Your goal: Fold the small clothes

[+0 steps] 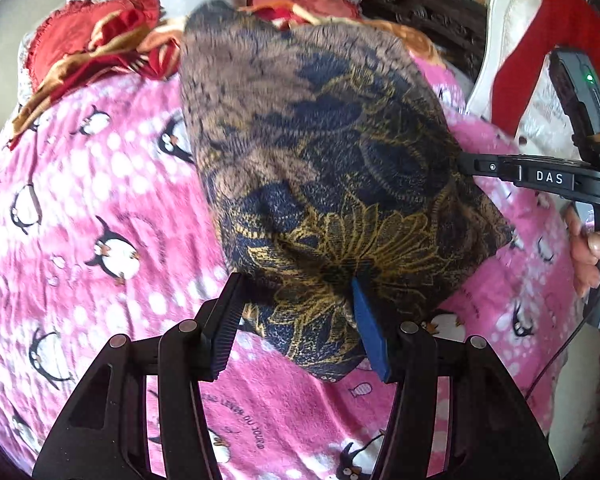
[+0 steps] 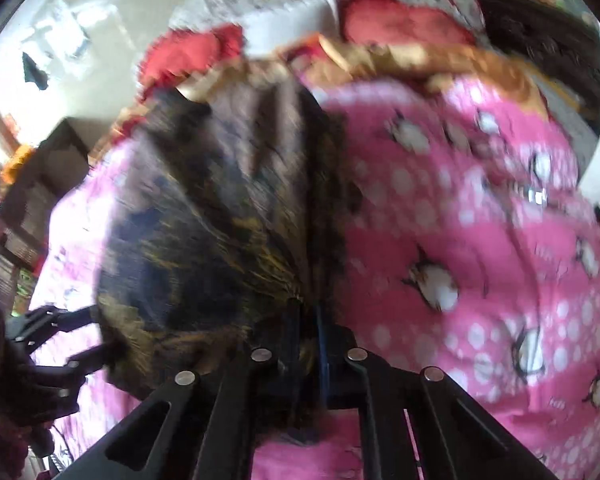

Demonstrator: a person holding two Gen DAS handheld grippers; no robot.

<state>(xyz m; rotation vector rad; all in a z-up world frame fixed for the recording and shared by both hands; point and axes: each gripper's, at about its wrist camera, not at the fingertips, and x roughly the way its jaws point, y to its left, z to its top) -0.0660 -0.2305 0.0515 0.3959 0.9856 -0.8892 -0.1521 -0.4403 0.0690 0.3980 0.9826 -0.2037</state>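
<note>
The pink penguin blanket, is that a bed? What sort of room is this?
Probably a bedroom at home. The pink blanket is spread like bedding, red frilled cushions lie at its far end, and a dark carved headboard seems to stand behind them.

Pink penguin blanket [image 1: 100, 208], red cushions [image 1: 80, 36]

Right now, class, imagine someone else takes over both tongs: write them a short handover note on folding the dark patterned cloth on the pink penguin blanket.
Left tongs: open, a bunched edge of the cloth between the fingers, not pinched.
Right tongs: shut on the cloth's other edge.
The cloth lies in a loose mound on the blanket; red clothes are piled at the far end.
Done: cloth picked out and brought to the middle.
Left: no neat fold shows yet. Grip with the left, spread the cloth flat, fold it, then probably do the red clothes.
</note>
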